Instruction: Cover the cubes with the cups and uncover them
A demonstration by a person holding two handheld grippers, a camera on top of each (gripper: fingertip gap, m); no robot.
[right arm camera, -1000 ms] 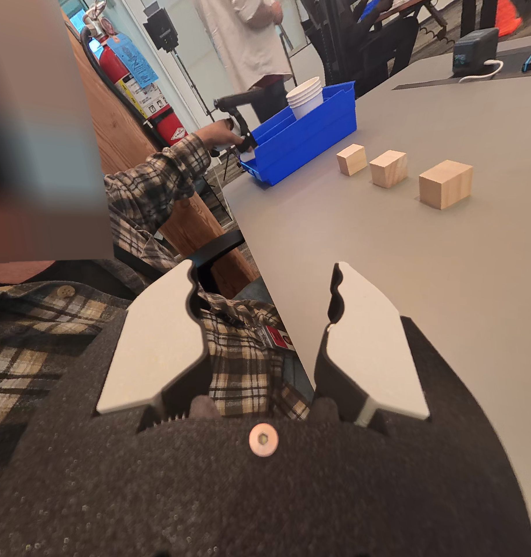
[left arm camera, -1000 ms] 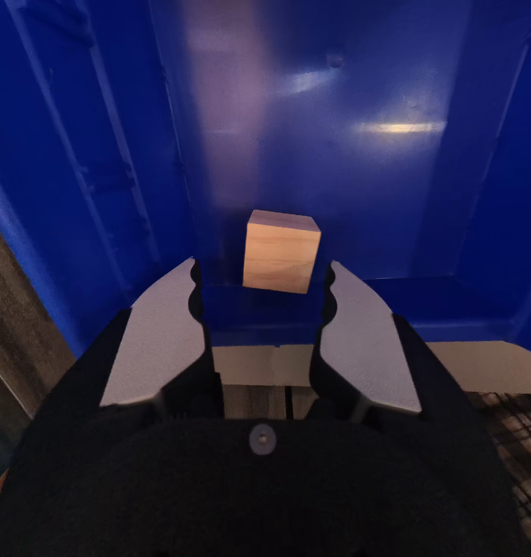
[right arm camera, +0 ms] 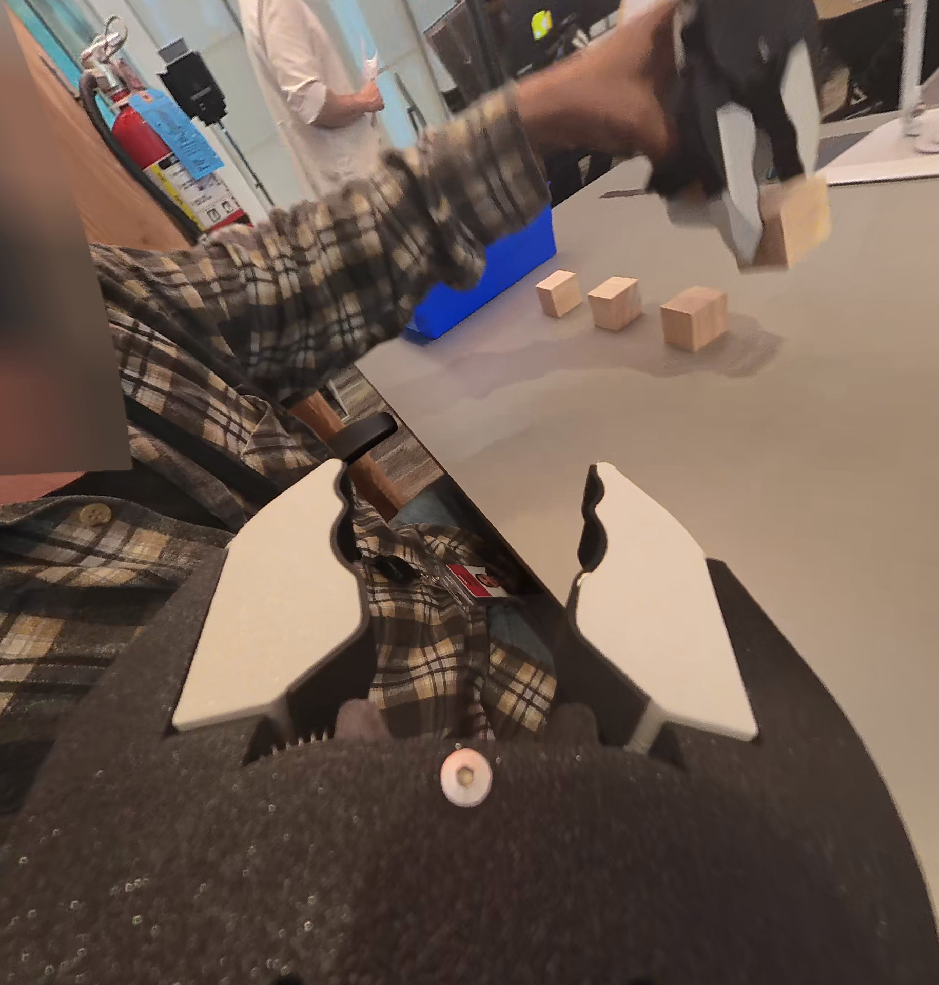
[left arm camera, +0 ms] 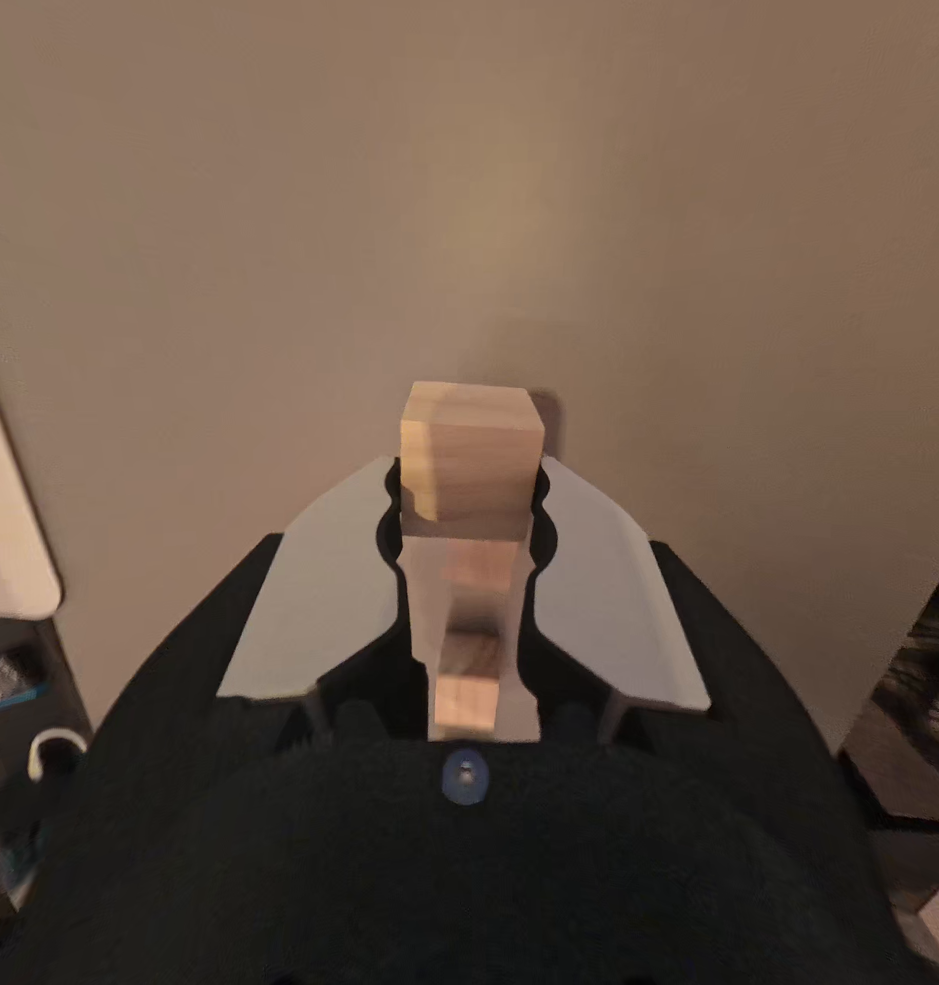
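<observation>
Left wrist view has my left gripper (left arm camera: 470, 482) clenched on a wooden cube (left arm camera: 470, 458), pinched between the fingertips with the grey table (left arm camera: 510, 186) spread out beneath it. From the right wrist view I see that same cube (right arm camera: 792, 229) carried in the air, above and just past the row of three cubes (right arm camera: 614, 303) that sit on the table beside the blue bin (right arm camera: 488, 277).

My right gripper (right arm camera: 464, 493) is released and holds nothing, hanging over the table's near edge, well short of the row.

I judge the step in hand to be setting this fourth cube down in line with the others. To do it well I would bring it down on the side of the row away from the bin, next to the end cube (right arm camera: 694, 319), with room left for a cup to drop over each. I would keep the cube level, let its base touch flat, and only then part the fingers and lift straight up, so it does not tip or skid. No cups show in either view.
</observation>
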